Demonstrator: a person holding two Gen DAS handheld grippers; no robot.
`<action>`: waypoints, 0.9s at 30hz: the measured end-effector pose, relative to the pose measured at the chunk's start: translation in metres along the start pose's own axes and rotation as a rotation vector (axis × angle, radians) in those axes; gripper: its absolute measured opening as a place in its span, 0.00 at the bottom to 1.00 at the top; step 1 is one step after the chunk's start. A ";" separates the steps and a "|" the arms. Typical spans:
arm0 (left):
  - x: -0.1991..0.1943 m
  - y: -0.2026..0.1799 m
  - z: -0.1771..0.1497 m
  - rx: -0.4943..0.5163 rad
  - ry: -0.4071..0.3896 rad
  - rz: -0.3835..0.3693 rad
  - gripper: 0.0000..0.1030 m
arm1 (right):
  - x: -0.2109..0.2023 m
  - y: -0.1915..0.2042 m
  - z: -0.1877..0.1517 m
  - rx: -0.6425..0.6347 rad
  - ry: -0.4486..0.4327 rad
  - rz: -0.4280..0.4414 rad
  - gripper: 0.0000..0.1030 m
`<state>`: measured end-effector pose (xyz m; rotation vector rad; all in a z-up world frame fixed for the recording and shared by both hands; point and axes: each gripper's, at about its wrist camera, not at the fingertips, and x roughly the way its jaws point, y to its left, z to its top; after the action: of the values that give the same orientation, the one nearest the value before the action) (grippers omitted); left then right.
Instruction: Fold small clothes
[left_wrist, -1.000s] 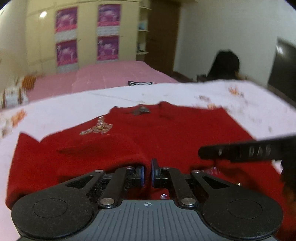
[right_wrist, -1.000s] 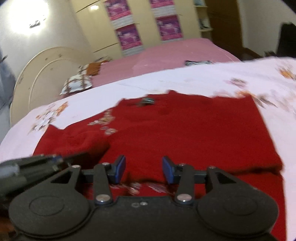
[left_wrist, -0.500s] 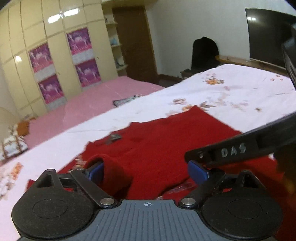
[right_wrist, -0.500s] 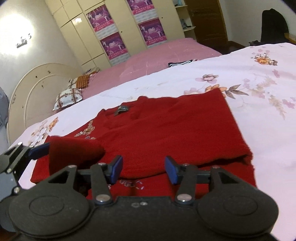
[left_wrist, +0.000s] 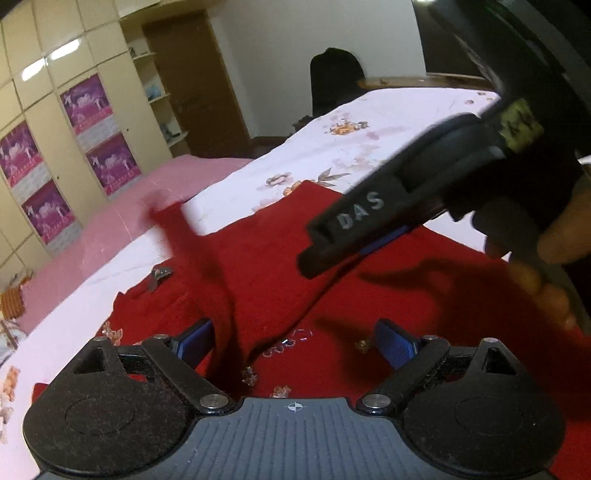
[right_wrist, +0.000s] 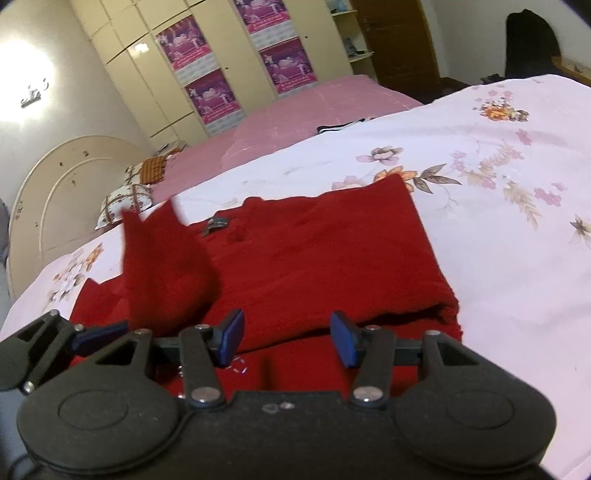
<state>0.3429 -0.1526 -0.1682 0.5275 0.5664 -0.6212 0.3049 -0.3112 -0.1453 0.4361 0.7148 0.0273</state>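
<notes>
the biggest worry from where i stand is the red sweater (right_wrist: 325, 258) coming undone: a flap of it (right_wrist: 162, 266), likely a sleeve, is up in the air over the left part of the garment and blurred, and nothing grips it, so it may well drop crooked or bunch instead of lying flat across the body. a smaller risk is a snag, since the left gripper (left_wrist: 295, 343) sits low over the cloth with the flap right beside its left pad, and the knit looks soft and fuzzy enough to catch on a fingertip. the left gripper's jaws have just been opening and now stand wide apart, holding nothing. the right gripper (right_wrist: 286, 339) has its jaws about half apart, having just been opening too, with only the sweater's lower edge lying under the gap and no pinch on it. the sweater lies spread on the floral bedsheet (right_wrist: 498, 229), its right side already folded in over the body in a thick layer. small shiny trim (left_wrist: 284, 345) glints on the front, and a little tag (right_wrist: 216, 224) sits at the neckline.
</notes>
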 end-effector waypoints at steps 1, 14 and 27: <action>-0.004 -0.002 0.000 0.002 -0.003 0.004 0.90 | 0.001 0.000 -0.001 0.010 0.006 0.014 0.53; -0.061 0.104 -0.050 -0.517 0.032 0.141 0.90 | 0.022 -0.004 -0.002 0.103 0.080 0.106 0.40; -0.064 0.177 -0.141 -0.905 0.136 0.309 0.90 | 0.033 -0.003 -0.009 0.009 0.120 -0.019 0.33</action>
<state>0.3707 0.0801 -0.1800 -0.2025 0.8031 0.0033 0.3237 -0.3044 -0.1730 0.4393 0.8378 0.0327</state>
